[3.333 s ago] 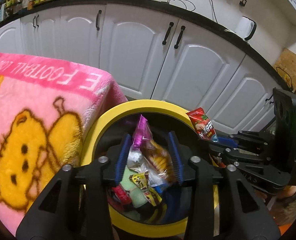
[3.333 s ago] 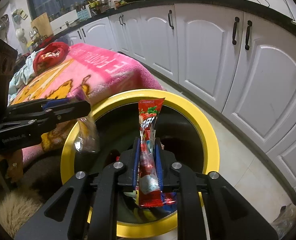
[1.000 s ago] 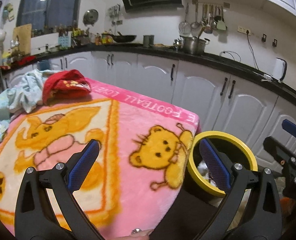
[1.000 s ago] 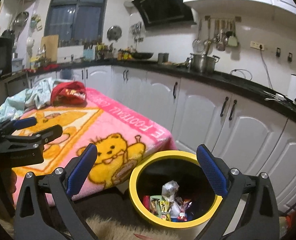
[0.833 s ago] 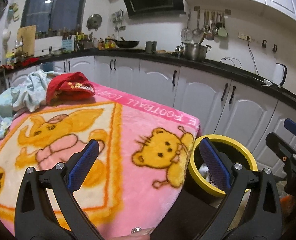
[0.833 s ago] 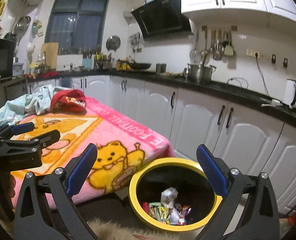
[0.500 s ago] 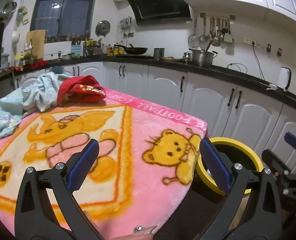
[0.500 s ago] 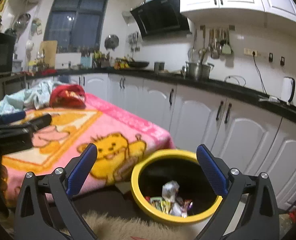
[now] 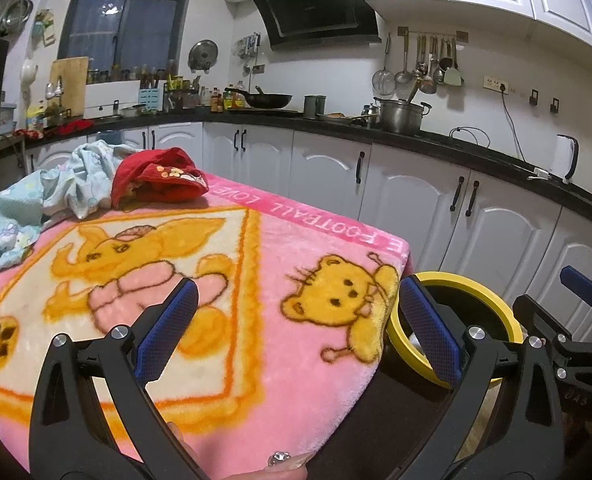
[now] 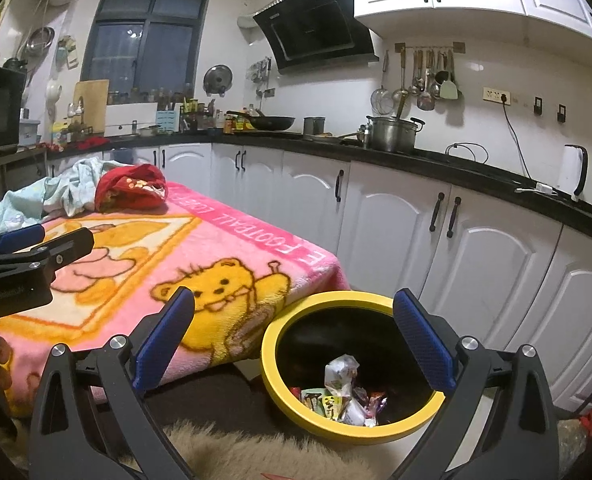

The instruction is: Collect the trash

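Both claws wide open, empty: left claw (image 9: 296, 330) w/ pink blanket (image 9: 223, 280) behind it, right claw (image 10: 293, 336) lower centre. Yellow-rimmed bin (image 10: 269, 344) at frame bottom, beside blanket corner; wrappers (image 10: 342, 394) lie inside at bin bottom.

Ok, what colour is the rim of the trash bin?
Yellow; the bin's inside is black. It shows best in the right wrist view.

Blanket (image 9: 255, 264): pink, bear print, covers table.
Red cloth (image 9: 157, 178): far left on blanket.
Pale blue cloth (image 9: 43, 196): just left of red cloth.
Pot (image 10: 392, 134): on far counter.
Wok (image 10: 271, 122): left of pot.
Rug (image 10: 255, 456): near, furry.
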A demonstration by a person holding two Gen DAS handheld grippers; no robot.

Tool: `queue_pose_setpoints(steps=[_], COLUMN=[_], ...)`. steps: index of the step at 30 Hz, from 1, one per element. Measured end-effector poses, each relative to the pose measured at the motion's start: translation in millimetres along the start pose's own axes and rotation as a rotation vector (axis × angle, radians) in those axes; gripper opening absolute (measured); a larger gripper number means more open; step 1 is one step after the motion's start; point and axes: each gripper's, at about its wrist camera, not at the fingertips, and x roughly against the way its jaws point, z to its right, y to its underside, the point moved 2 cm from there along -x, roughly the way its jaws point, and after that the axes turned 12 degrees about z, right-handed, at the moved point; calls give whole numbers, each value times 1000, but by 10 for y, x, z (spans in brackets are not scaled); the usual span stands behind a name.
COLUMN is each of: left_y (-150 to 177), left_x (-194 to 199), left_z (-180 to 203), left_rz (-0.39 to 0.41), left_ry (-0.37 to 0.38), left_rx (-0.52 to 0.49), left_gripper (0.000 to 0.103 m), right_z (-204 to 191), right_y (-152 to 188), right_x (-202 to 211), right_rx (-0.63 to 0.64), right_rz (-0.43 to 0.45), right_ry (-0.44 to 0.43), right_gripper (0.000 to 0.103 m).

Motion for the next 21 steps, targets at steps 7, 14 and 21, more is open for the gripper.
queue_pose_setpoints(steps=[7, 14, 21], left_y=[0, 0, 1], left_x=[3, 4, 1], left_z=[2, 4, 0], left_rz=[0, 0, 1], left_ry=[3, 5, 1], left_rx=[1, 3, 1], left_gripper=[92, 92, 92], right_z=[-6, -8, -13], right_y=[-5, -4, -9], right_x=[2, 4, 7], right_rx=[0, 0, 1], right_rz=[1, 1, 2], right_ry=[-1, 0, -1], right_gripper=[97, 97, 97])
